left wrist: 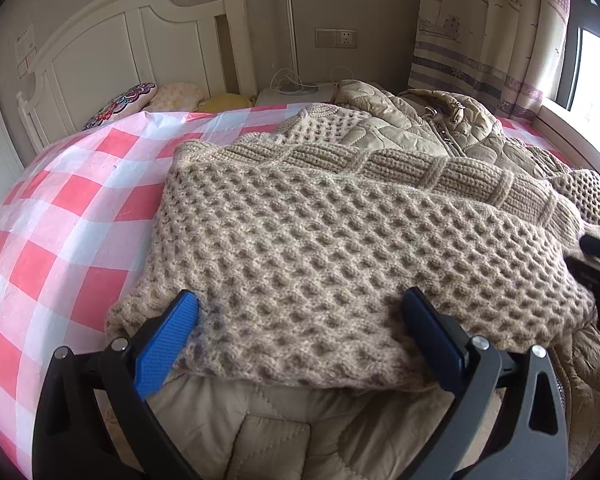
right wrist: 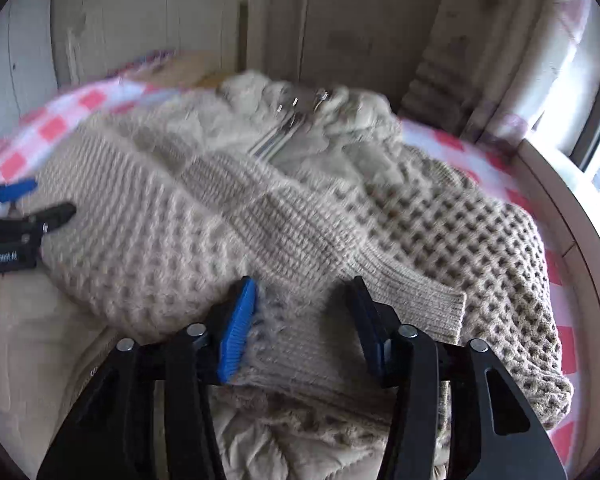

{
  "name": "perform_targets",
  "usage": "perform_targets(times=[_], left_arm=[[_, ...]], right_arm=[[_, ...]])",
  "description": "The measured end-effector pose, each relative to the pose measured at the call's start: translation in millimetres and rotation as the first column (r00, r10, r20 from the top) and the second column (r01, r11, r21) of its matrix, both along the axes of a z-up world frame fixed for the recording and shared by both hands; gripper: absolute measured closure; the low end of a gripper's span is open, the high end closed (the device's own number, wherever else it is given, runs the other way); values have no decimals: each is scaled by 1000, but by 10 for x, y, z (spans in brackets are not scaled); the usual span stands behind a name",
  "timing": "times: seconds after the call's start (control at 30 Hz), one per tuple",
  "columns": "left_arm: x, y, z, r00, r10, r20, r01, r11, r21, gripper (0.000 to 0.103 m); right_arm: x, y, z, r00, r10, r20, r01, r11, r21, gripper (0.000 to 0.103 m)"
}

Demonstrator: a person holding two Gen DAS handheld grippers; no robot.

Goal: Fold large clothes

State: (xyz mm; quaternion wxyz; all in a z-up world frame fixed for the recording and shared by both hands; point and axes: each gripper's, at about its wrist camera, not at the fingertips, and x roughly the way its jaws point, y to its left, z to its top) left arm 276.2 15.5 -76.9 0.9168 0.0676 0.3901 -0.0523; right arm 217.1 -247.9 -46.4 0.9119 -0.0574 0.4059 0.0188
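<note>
Right claw (right wrist: 300, 312) astride sweater (right wrist: 172, 216)

Both grippers' fingers (left wrist: 168, 344) (right wrist: 236, 332) parted.

White lettering on the black body of the left hand-held gripper (right wrist: 32, 200), seen at the left edge of the right wrist view, seems to read "GenRobot AI", though blurred. No other text is legible.

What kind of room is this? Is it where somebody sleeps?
Most likely a bedroom. There is a white headboard with pillows at its foot, a bed under a pink checked cover, and a curtain by the window. A knitted sweater lies on the bed.
</note>
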Motion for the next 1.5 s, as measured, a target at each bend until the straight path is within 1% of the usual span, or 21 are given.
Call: perform_targets(times=[0.07,0.13,0.2,0.23,0.27,0.33,0.4,0.5,0.63,0.7,0.77,0.8,0.83,0.87,0.97,1.0,1.07,1.2,1.33,1.43,1.5], left_arm=[[-3,-1,5,1000,0,0,0,1000,-2,2],[-3,-6,2,1000,0,-1,0,1000,-3,2],[-5,-1,3,1000,0,0,0,1000,-3,2],[-6,-1,4,1000,0,0,0,1000,-3,2],[-6,1,4,1000,0,1,0,1000,-3,2],[-15,-4,6,1000,2,2,-2,1000,-7,2],[-22,-12,9,1000,2,3,-2,1000,-11,2],[-28,-16,12,1000,2,1,-2,1000,-17,2],[-36,-24,17,1000,4,2,-4,1000,-18,2],[-33,-10,17,1000,3,2,-3,1000,-19,2],[-37,-9,17,1000,3,2,-3,1000,-26,2],[-41,-9,17,1000,3,3,-3,1000,-28,2],[-46,-4,18,1000,2,3,-2,1000,-29,2],[-49,-8,18,1000,2,3,-2,1000,-29,2],[-50,-6,16,1000,3,2,-2,1000,-31,2],[-52,-13,18,1000,2,0,-2,999,-32,2],[-52,-11,15,1000,3,1,-3,1000,-31,2],[-50,-14,11,1000,2,-3,-2,1000,-30,2],[-44,-26,1,1000,3,-5,-3,1000,-23,2],[-43,-29,1,1000,2,-7,-2,1000,-22,2],[-68,-18,31,1000,-11,-21,10,999,-38,2]], right_arm=[[-2,-91,65,999,-40,-16,41,998,42,50],[-54,-84,166,996,-85,-2,85,996,41,49],[-140,53,241,998,-43,46,42,999,22,46],[-170,137,234,998,-10,58,9,1000,11,42],[-172,214,173,999,24,48,-23,1000,-9,39],[-123,262,3,999,34,13,-34,999,-33,34],[-85,131,27,1000,8,9,-8,999,38,28],[-80,-11,79,1000,-12,-21,15,993,121,28],[-236,-196,319,994,-80,75,71,990,119,28],[-178,-370,309,985,-143,95,132,984,118,27],[-84,-615,197,974,-222,44,215,969,120,26],[-26,-744,73,968,-251,-19,251,960,124,24],[6,-828,-24,969,-239,-58,245,959,145,22],[-2,-860,-21,974,-223,-42,227,960,167,22],[-93,-848,138,971,-237,-25,238,959,156,22],[-133,-824,241,971,-238,5,234,960,157,22],[-126,-721,427,981,-184,58,173,973,155,21],[104,-372,560,997,-33,69,28,997,70,17],[556,-66,403,998,58,-4,-58,998,-5,17],[800,39,88,998,40,-42,-44,995,-94,17],[731,21,4,999,30,-22,-31,999,-43,17]])
